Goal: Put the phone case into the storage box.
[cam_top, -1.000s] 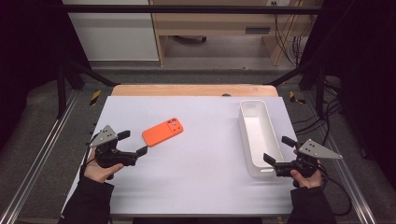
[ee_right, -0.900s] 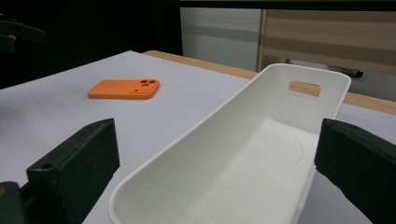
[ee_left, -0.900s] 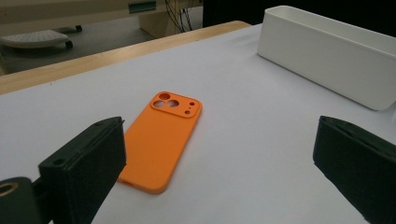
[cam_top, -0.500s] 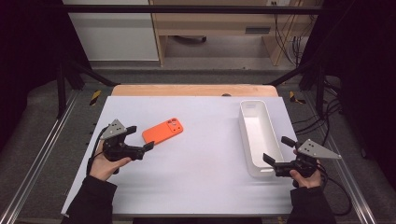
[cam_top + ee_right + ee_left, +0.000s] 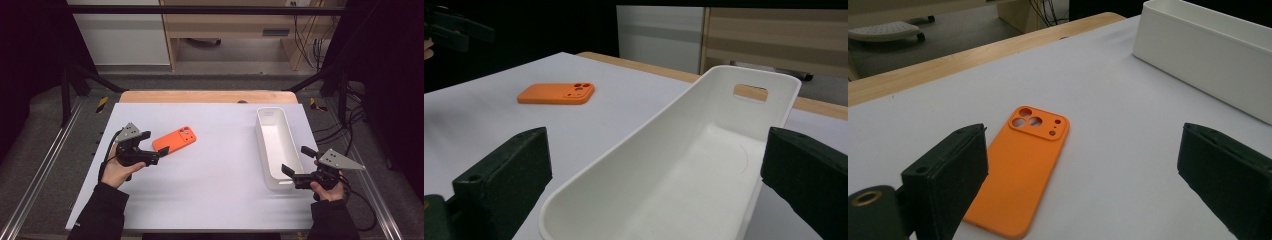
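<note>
While the orange phone case (image 5: 174, 141) lies flat left of centre from above, the left gripper (image 5: 151, 150) sits at its near end; its own view shows jaws spread wide around the case (image 5: 1023, 165), gripping nothing; the right gripper's view has jaws gaping, empty, at the white bin (image 5: 704, 165)

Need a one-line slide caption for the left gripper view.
Open left tool closing in on an orange phone case lying flat on the white table, white tray behind.
</note>
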`<state>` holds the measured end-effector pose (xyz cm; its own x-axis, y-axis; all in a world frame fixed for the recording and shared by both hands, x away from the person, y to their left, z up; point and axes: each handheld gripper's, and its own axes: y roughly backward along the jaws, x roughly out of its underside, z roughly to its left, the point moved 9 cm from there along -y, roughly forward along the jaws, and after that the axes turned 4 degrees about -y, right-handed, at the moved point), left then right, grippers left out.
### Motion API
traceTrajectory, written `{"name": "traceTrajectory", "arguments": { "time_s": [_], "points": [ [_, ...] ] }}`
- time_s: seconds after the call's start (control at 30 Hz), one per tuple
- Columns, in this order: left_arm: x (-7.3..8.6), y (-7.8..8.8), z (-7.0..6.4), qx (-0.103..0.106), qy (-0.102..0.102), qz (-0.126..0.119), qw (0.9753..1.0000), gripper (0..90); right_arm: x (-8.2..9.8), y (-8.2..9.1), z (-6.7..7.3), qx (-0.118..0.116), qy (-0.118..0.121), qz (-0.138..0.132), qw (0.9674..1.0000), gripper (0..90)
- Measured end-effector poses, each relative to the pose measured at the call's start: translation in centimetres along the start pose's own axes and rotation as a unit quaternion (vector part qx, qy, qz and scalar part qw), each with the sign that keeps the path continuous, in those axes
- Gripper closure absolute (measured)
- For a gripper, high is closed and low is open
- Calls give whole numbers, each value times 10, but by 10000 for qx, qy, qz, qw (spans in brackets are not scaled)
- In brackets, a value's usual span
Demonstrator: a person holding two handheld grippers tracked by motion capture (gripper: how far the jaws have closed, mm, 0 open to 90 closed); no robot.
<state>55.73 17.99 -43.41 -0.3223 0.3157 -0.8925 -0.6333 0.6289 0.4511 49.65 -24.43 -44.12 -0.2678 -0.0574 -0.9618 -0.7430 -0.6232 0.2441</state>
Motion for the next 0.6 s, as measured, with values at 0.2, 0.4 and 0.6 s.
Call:
{"name": "traceTrajectory", "arguments": {
  "time_s": [0.2, 0.4, 0.6],
  "points": [
    [-4, -8, 4, -26, 50, 59, 10000, 68, 0, 0, 0, -5, -10, -6, 10000, 4],
    [-3, -20, 13, -132, 89, 249, 9996, 88, 0, 0, 0, -4, -5, 7, 10000, 4],
    [-2, -29, 25, -320, 187, 355, 9987, 169, 0, 0, 0, -9, -1, 1, 10000, 4]
  ]
}}
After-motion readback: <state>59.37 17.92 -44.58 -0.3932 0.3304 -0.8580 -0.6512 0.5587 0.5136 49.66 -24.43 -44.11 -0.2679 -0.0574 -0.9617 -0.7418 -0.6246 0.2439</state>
